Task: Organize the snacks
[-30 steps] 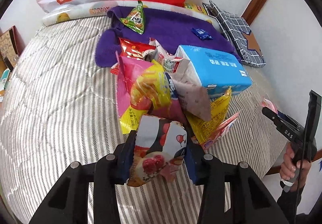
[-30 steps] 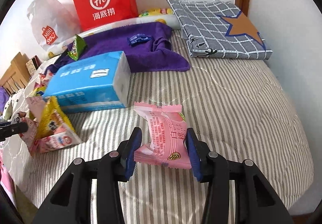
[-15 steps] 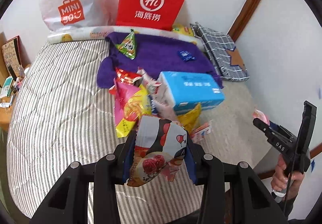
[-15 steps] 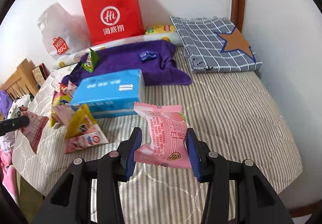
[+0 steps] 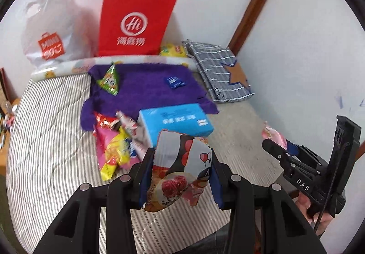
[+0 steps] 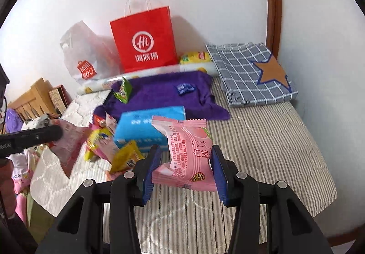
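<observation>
Carrying is my read of the step in hand: each tool has a packet lifted clear of the bed and neither is set down yet. Nearest, the left gripper (image 5: pixel 180 172) has its fingers closed on a snack bag (image 5: pixel 180 162) printed with hearts and red fruit, the bag standing up between the pads and its lower edge hanging below them. The right gripper (image 6: pixel 184 169) clamps a pink wrapped snack (image 6: pixel 186 153) by its sides, the crimped top rising above the fingertips. Both tools are level, aimed across the striped mattress (image 6: pixel 262 140) towards the wall; in the left view the right tool sits off to the right of the fingers, gripped from below by a hand (image 5: pixel 319 208). Just past both sets of fingertips lies the loose snack pile (image 5: pixel 116 146) beside a blue tissue pack (image 5: pixel 175 119). Beyond that a purple towel (image 5: pixel 146 85) carries a green triangular packet (image 5: pixel 109 80) and a small blue packet (image 5: pixel 174 81). Farthest, against the wall, stand a red paper bag (image 6: pixel 143 42) and a white plastic bag (image 5: pixel 48 32). Next, I judge, each packet needs a destination, likely the towel or a bag, then a reach forward and release.
</observation>
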Tool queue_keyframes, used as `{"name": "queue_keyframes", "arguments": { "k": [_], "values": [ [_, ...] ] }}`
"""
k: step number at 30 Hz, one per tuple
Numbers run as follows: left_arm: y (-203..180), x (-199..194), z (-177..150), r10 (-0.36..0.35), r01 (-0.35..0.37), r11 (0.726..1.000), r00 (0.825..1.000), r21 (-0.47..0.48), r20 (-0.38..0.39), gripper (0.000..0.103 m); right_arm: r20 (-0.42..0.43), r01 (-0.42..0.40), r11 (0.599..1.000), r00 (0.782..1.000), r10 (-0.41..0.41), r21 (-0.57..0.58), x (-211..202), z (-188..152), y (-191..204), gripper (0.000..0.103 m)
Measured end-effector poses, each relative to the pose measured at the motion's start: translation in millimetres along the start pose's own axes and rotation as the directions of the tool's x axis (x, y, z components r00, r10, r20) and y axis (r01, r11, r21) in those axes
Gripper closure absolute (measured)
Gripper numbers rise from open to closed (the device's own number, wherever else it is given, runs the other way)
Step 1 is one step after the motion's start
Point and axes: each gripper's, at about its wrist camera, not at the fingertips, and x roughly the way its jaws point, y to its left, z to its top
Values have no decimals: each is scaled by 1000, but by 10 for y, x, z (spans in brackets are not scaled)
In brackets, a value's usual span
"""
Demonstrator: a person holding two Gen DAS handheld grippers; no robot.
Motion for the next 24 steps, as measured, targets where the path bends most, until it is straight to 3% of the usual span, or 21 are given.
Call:
{"name": "queue_keyframes", "arguments": {
  "k": [12,24],
  "values": [
    [-81,-76,228,-50,49,999,998,9,39,62,35,-10,1000,999,10,-2,-157,344,127,58],
    [72,-5,622,-33,34,999,998,-16,61,62,36,-50,998,998,52,-39,120,805,281,58]
  ]
}}
